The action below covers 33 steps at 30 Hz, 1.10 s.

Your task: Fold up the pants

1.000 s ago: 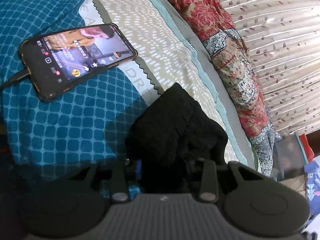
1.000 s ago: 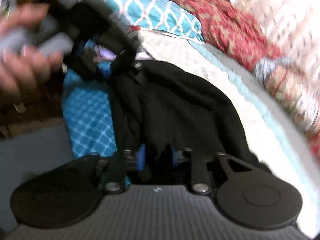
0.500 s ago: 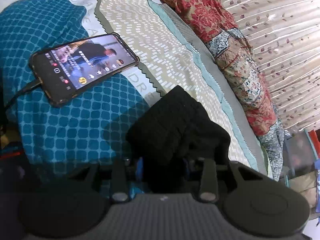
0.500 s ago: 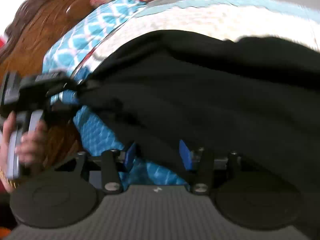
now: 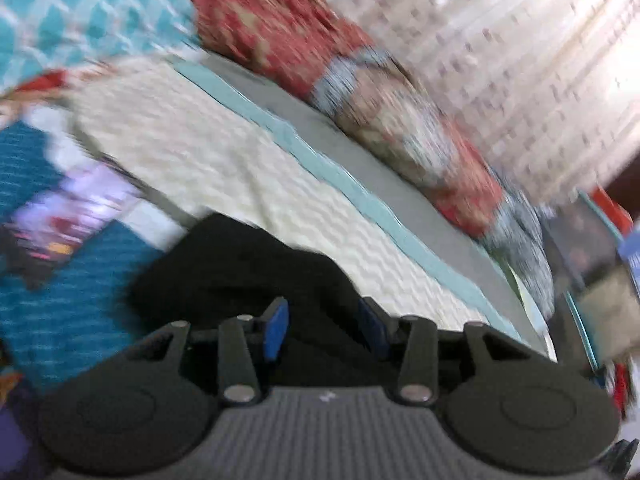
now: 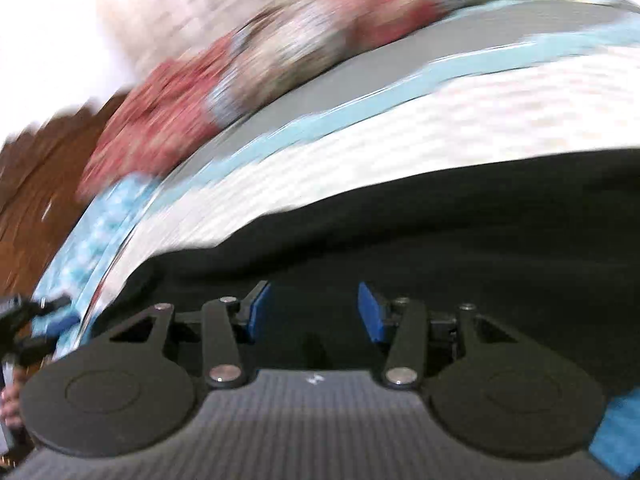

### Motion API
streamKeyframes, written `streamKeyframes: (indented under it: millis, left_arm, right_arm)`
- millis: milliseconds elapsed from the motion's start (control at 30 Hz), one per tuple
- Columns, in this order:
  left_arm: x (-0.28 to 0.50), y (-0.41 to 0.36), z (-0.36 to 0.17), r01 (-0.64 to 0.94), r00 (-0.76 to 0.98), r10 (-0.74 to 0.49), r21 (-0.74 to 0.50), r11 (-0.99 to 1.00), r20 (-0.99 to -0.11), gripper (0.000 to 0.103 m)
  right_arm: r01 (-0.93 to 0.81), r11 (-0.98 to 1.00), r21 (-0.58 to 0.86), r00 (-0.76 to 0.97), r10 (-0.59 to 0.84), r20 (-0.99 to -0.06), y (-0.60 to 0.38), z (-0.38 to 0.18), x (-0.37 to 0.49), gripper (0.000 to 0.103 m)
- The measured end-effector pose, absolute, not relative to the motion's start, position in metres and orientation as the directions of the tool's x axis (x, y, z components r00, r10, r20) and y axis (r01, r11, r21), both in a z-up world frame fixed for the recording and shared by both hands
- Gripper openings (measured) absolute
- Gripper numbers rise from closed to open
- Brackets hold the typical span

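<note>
The black pants (image 5: 240, 276) lie on the patterned bedspread (image 5: 224, 160). My left gripper (image 5: 325, 330) hovers over one end of them. Its jaws are opening, and dark cloth lies between the bare blue pads (image 5: 276, 330) without being pressed. In the right wrist view the pants (image 6: 440, 240) spread wide across the lower half. My right gripper (image 6: 313, 312) is open above them, both blue pads (image 6: 370, 314) showing bare faces. The left gripper (image 6: 22, 320) and the hand holding it (image 6: 10, 400) show at the far left edge. Both views are blurred by motion.
A lit phone (image 5: 68, 216) lies on the teal part of the bedspread, left of the pants. A red patterned blanket (image 5: 320, 48) runs along the far side below a curtain (image 5: 500, 60). Boxes (image 5: 580, 248) stand off the bed's right end. A wooden headboard (image 6: 36, 172) is at the left.
The left gripper has risen and rolled, and its pads have parted from the bunched cloth. The right gripper has swept sideways and rolled, its pads wider apart; the pants now stretch across its view.
</note>
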State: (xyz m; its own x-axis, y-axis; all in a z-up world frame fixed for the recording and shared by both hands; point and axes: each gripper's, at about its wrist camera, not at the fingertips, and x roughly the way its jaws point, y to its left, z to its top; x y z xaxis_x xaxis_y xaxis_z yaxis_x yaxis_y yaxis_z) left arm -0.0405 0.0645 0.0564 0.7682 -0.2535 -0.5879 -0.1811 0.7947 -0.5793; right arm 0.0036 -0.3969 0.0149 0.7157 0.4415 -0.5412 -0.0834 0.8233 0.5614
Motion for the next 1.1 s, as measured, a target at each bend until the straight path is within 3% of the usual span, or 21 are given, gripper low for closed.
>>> streamKeyframes:
  millis: [200,233,300,367,433,500,533,633,700,767,867,933,1000,1100]
  left_arm:
    - [0.012,-0.018,0.03,-0.059,0.66,-0.342,-0.5,0.864,-0.669,0.04]
    - [0.02,-0.031,0.021,-0.046,0.634,-0.346,-0.48,0.876,-0.692,0.04]
    - [0.026,-0.045,0.007,-0.049,0.591,-0.32,-0.428,0.902,-0.741,0.04]
    - [0.028,-0.057,-0.008,-0.065,0.542,-0.294,-0.388,0.92,-0.787,0.04]
    - [0.019,-0.059,-0.016,-0.067,0.529,-0.26,-0.345,0.936,-0.808,0.038]
    - [0.015,-0.063,-0.014,-0.062,0.53,-0.24,-0.319,0.946,-0.813,0.038]
    - [0.016,-0.064,-0.012,-0.069,0.525,-0.232,-0.313,0.947,-0.819,0.038]
    - [0.016,-0.066,-0.008,-0.101,0.513,-0.21,-0.301,0.948,-0.832,0.039]
    - [0.019,-0.07,-0.006,-0.115,0.511,-0.192,-0.288,0.951,-0.838,0.039]
    - [0.024,-0.076,-0.007,-0.132,0.508,-0.166,-0.267,0.955,-0.845,0.04]
    - [0.023,-0.086,-0.006,-0.131,0.511,-0.141,-0.239,0.962,-0.848,0.047]
    - [0.021,-0.09,-0.003,-0.118,0.514,-0.138,-0.229,0.966,-0.847,0.05]
    - [0.017,-0.093,0.0,-0.108,0.517,-0.143,-0.23,0.967,-0.844,0.052]
    - [0.012,-0.099,0.007,-0.086,0.519,-0.167,-0.245,0.966,-0.838,0.054]
  right_arm:
    - [0.208,0.875,0.437,0.846,0.064,-0.53,-0.512,0.031,-0.037,0.052]
    - [0.256,0.881,0.398,0.848,-0.008,-0.529,-0.532,0.034,-0.037,0.053]
    - [0.344,0.888,0.305,0.831,-0.137,-0.539,-0.571,0.031,-0.033,0.067]
    - [0.452,0.85,0.27,0.776,-0.225,-0.589,-0.606,0.016,-0.026,0.069]
    - [0.498,0.801,0.331,0.742,-0.197,-0.641,-0.633,-0.005,-0.02,0.067]
    - [0.484,0.791,0.374,0.734,-0.134,-0.666,-0.642,-0.019,-0.015,0.034]
    - [0.47,0.807,0.357,0.748,-0.15,-0.646,-0.636,-0.016,-0.015,0.03]
    - [0.415,0.873,0.257,0.828,-0.245,-0.505,-0.615,0.011,-0.017,0.03]
    - [0.371,0.904,0.212,0.851,-0.24,-0.467,-0.609,0.02,-0.003,0.03]
    - [0.373,0.909,0.185,0.827,-0.235,-0.51,-0.614,0.011,0.022,0.031]
    - [0.406,0.894,0.192,0.717,-0.181,-0.673,-0.638,-0.03,0.056,0.043]
    - [0.458,0.838,0.296,0.729,-0.164,-0.664,-0.661,-0.038,0.035,0.052]
    - [0.456,0.737,0.499,0.819,-0.129,-0.559,-0.682,-0.035,-0.001,0.059]
    - [0.452,0.64,0.621,0.859,-0.124,-0.497,-0.697,-0.038,-0.047,0.062]
